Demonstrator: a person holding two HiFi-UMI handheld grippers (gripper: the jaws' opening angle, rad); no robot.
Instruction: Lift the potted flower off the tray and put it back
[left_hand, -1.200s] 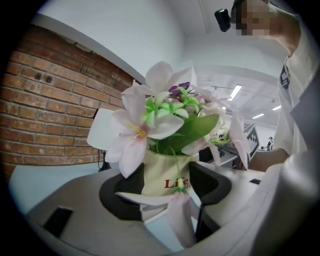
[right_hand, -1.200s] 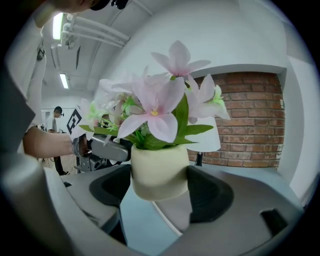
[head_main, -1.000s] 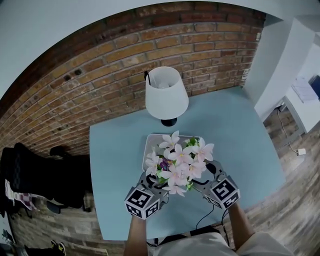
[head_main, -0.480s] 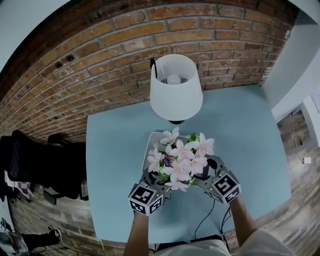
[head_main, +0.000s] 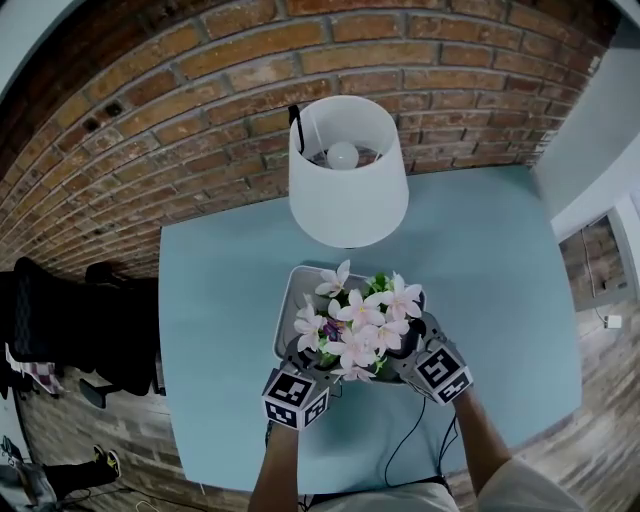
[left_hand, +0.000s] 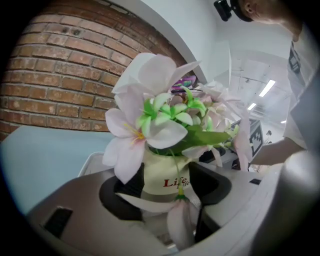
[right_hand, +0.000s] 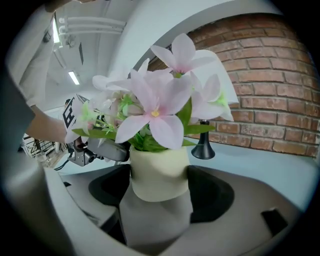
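The potted flower (head_main: 360, 325), pink-white blooms in a cream pot (left_hand: 167, 175), is held over the white tray (head_main: 287, 305) on the teal table. My left gripper (head_main: 315, 362) clamps the pot from the left, its black pads (left_hand: 122, 187) pressed against the pot's sides. From the right, my right gripper (head_main: 402, 352) is shut on the same pot (right_hand: 159, 172). The blooms hide the pot in the head view. Whether the pot's base touches the tray cannot be told.
A lamp with a white shade (head_main: 347, 170) stands just behind the tray, its black base (right_hand: 202, 145) close to the flowers. A brick wall (head_main: 200, 90) runs along the table's (head_main: 220, 300) far edge. A black cable (head_main: 405, 440) hangs over the near edge.
Both grippers and the potted flower have moved away from me, farther over the tray and closer to the lamp. Both jaws stay closed on the pot.
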